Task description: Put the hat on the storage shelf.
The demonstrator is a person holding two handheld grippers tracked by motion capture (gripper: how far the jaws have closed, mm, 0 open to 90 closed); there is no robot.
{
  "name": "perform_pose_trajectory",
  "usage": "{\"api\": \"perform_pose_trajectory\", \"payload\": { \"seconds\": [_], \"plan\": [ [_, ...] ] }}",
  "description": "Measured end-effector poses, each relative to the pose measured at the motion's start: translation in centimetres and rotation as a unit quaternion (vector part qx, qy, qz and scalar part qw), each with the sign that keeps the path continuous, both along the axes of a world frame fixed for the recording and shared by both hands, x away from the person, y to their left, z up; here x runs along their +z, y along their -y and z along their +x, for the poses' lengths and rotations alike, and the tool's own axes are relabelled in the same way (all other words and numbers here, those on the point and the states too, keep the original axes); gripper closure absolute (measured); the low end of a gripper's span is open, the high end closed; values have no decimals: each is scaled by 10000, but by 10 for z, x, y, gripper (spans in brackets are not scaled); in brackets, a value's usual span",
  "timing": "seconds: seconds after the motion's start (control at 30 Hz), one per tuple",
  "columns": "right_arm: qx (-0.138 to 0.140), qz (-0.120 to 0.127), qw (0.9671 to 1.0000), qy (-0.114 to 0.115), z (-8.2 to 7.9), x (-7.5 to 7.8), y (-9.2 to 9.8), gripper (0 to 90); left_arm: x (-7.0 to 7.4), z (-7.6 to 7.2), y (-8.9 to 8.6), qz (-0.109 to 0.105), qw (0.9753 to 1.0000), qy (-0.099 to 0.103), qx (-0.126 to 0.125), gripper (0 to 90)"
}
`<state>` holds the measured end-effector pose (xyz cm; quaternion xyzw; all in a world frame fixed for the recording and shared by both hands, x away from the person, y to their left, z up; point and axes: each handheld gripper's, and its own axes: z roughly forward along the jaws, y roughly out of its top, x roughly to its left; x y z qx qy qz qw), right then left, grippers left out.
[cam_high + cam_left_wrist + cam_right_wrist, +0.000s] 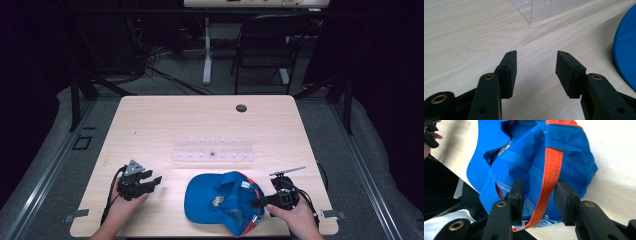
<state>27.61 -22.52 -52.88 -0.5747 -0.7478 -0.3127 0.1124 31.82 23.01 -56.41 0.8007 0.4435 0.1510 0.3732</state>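
Tongs first: my right tongs (537, 195) sit at the back edge of a blue baseball cap (220, 200), their jaws standing either side of its orange-trimmed rim (551, 170). In the right gripper view the pads are close on the fabric with a narrow gap between them, and I cannot tell whether they are pinching the trim or only straddling it. From the high view these tongs (260, 202) meet the cap at its right side, near the front edge of the tabletop (150, 120), with my right hand (295, 220) behind them.

My left tongs (536, 67) are spread wide with nothing between the jaws, hovering low over bare wood. The cap's blue brim (626, 50) lies off to their right, near but apart from the jaw tips. Ahead of them stands a clear acrylic rack (544, 8), well apart. In the high view the left tongs (150, 180) point toward the cap, held in my left hand (125, 205), and the clear rack (212, 150) lies just beyond the cap, between the two tongs and farther out.
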Motion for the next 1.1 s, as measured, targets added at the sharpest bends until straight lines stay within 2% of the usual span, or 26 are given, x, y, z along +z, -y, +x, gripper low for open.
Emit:
{"api": "perform_pose_trajectory", "payload": {
  "seconds": [0.53, 0.8, 1.0, 1.03, 1.1],
  "plan": [
    [79, 225, 9997, -24, 1, 11, -1, 728, 0, 0, 0, -3, 10000, -4, -6, 522],
    [107, 193, 9997, -68, 1, 14, -3, 772, 0, 0, 1, 17, 10000, 6, -30, 521],
    [-35, 147, 9999, -73, 3, 18, -2, 775, 0, 0, 1, 17, 10000, 1, -30, 521],
    [-112, 150, 9997, -129, 4, 19, -2, 775, 0, 0, 1, 17, 10000, 1, -30, 521],
    [-95, 126, 9997, -195, 6, 21, 0, 775, 0, 0, 1, 13, 10000, 10, -31, 521]
  ]
}}
